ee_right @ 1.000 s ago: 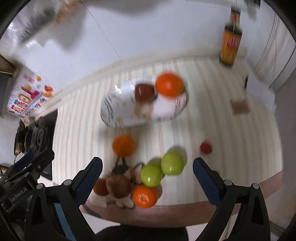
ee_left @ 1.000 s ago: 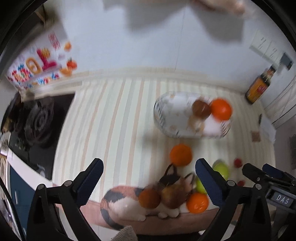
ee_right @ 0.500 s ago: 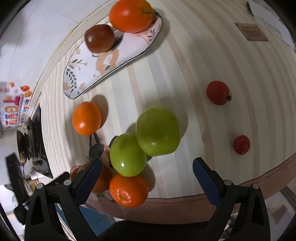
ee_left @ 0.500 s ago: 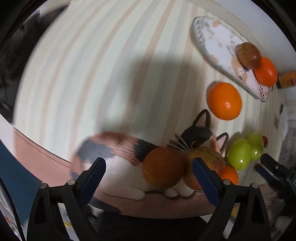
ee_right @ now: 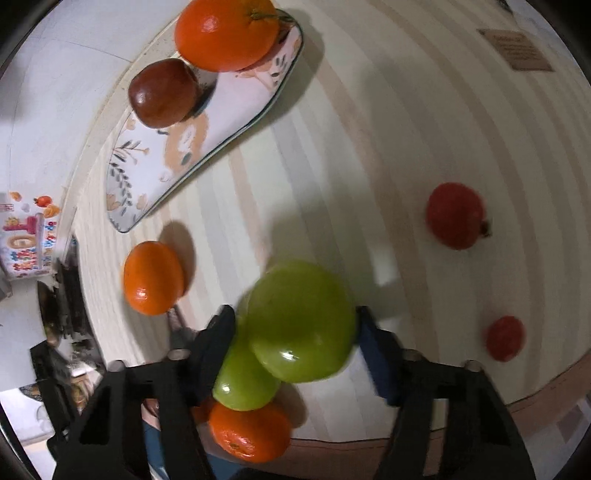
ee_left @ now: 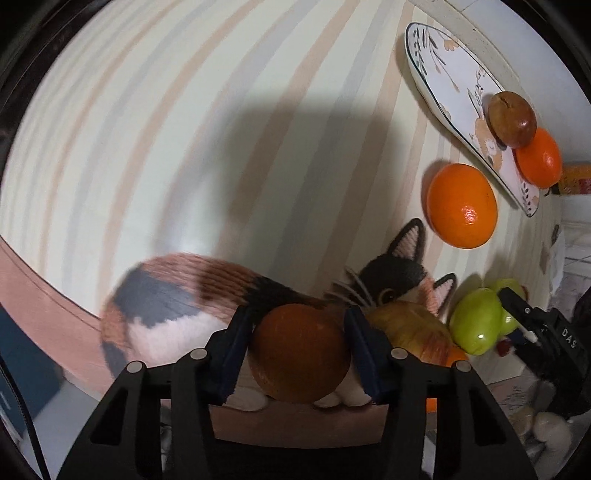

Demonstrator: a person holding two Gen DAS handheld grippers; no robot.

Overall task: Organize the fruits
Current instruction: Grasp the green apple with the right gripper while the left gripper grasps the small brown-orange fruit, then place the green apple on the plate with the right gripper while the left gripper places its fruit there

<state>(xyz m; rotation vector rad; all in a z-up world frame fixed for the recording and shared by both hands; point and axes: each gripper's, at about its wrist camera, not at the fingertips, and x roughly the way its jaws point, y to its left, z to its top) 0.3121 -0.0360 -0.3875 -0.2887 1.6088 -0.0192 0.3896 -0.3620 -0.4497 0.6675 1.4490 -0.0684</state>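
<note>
My left gripper (ee_left: 298, 350) is shut on a brown-red round fruit (ee_left: 299, 354) that rests on a cat-shaped mat (ee_left: 166, 306) at the table's near edge. A yellow-red apple (ee_left: 410, 328) lies just to its right. My right gripper (ee_right: 295, 332) is closed around a green apple (ee_right: 301, 319); a second green apple (ee_right: 243, 380) and an orange (ee_right: 249, 430) touch it. A patterned plate (ee_right: 162, 155) holds a dark brown fruit (ee_right: 162, 92) and an orange (ee_right: 225, 33). A loose orange (ee_right: 151, 277) lies between plate and cat mat.
Two small red fruits (ee_right: 454, 216) (ee_right: 504, 338) lie on the striped cloth to the right. A brown coaster (ee_right: 517, 50) sits far right. A stove (ee_right: 62, 295) and a colourful box (ee_right: 26, 236) are at the left. The table edge is close below both grippers.
Both grippers came down from open above the table and closed: the left on the brown-red fruit, the right on the green apple.
</note>
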